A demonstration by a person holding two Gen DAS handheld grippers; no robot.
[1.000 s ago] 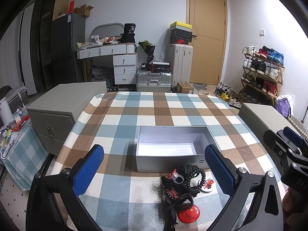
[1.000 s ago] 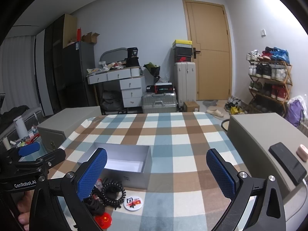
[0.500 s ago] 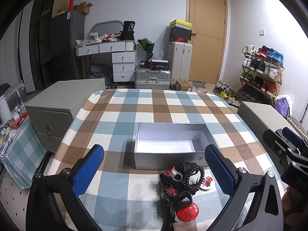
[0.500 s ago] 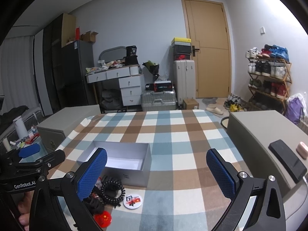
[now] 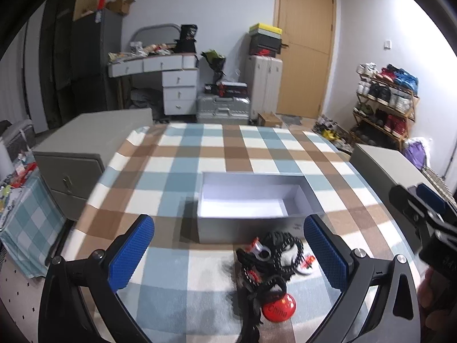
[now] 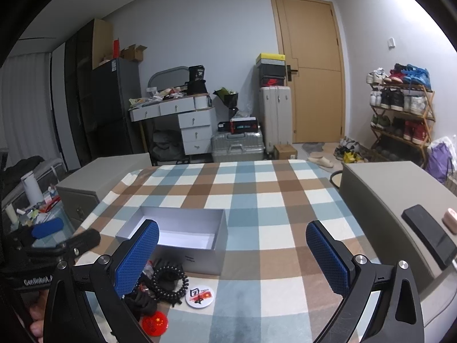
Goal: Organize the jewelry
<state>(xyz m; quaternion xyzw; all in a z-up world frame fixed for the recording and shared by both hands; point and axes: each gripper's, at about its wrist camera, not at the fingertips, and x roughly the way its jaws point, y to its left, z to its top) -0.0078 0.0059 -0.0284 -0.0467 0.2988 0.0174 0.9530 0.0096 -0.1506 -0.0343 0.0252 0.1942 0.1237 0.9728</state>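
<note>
An open grey box (image 5: 251, 223) (image 6: 200, 257) with a white inside stands on the checked tablecloth. Just in front of it lies a heap of jewelry: a black bead bracelet (image 5: 288, 254) (image 6: 170, 281), a red and silver ring (image 5: 258, 248), a red round badge (image 5: 278, 310) (image 6: 154, 323) and a white round badge (image 6: 200, 296). My left gripper (image 5: 228, 250) is open, with the heap between its blue pads and slightly right of centre. My right gripper (image 6: 231, 255) is open too, empty, with the heap by its left fingertip (image 6: 137, 257).
Grey cabinets flank the table on the left (image 5: 85, 143) and right (image 6: 394, 200); the right one bears a black phone (image 6: 428, 235) and a pink case (image 6: 451, 223). A side table (image 5: 25, 200) with clutter stands at the far left. Suitcases, drawers and a shoe rack (image 6: 400, 114) line the room behind.
Both views have shifted slightly, and the box and the heap sit a little closer in the left wrist view. Both grippers stay open and nothing on the table has moved.
</note>
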